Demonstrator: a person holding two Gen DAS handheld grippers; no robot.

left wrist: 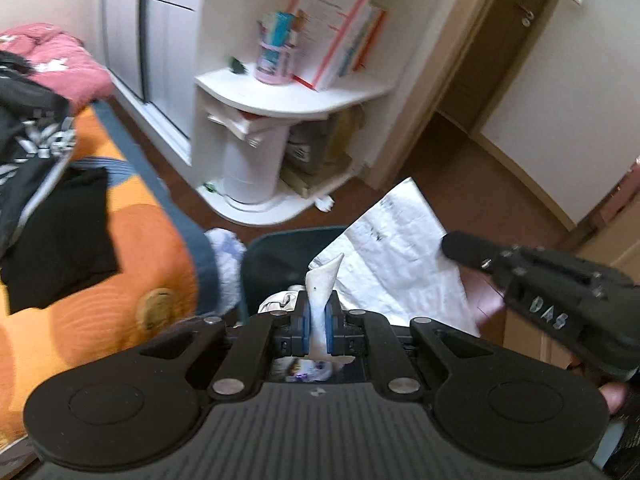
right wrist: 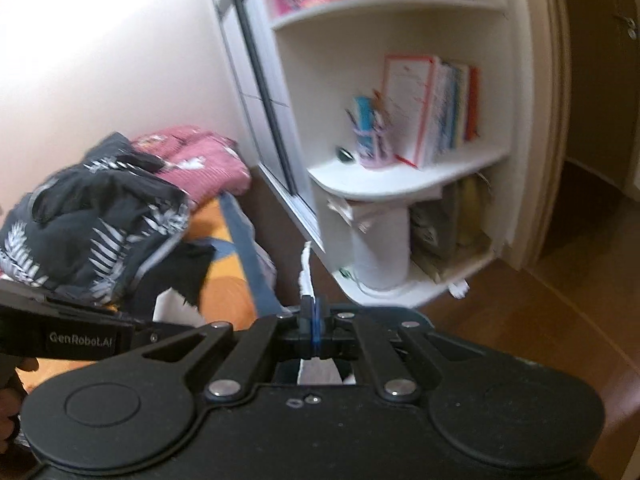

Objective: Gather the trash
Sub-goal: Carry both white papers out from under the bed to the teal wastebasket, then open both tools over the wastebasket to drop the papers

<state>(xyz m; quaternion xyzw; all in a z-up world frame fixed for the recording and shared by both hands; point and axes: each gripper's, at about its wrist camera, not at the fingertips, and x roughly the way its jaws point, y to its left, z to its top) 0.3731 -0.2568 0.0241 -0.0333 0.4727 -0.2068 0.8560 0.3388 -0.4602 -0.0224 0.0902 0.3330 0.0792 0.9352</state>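
Observation:
My left gripper (left wrist: pixel 319 312) is shut on a narrow white scrap of paper (left wrist: pixel 322 280) that sticks up between its blue pads. Just beyond it stands a dark teal bin (left wrist: pixel 280 250) with crumpled white trash (left wrist: pixel 276 300) inside. My right gripper (left wrist: pixel 454 246) comes in from the right and pinches the edge of a large white printed sheet (left wrist: pixel 400 248) held over the bin. In the right wrist view that gripper (right wrist: pixel 314 320) is shut on the sheet (right wrist: pixel 306 272), seen edge-on. The bin rim (right wrist: pixel 404 312) shows just past it.
A bed with an orange cover (left wrist: pixel 132 240), black clothes (left wrist: pixel 60 236) and a pink blanket (left wrist: pixel 60 60) lies to the left. A white corner shelf (left wrist: pixel 288 96) holds books and a pen cup. A small white scrap (left wrist: pixel 325 202) lies on the brown floor (left wrist: pixel 460 168).

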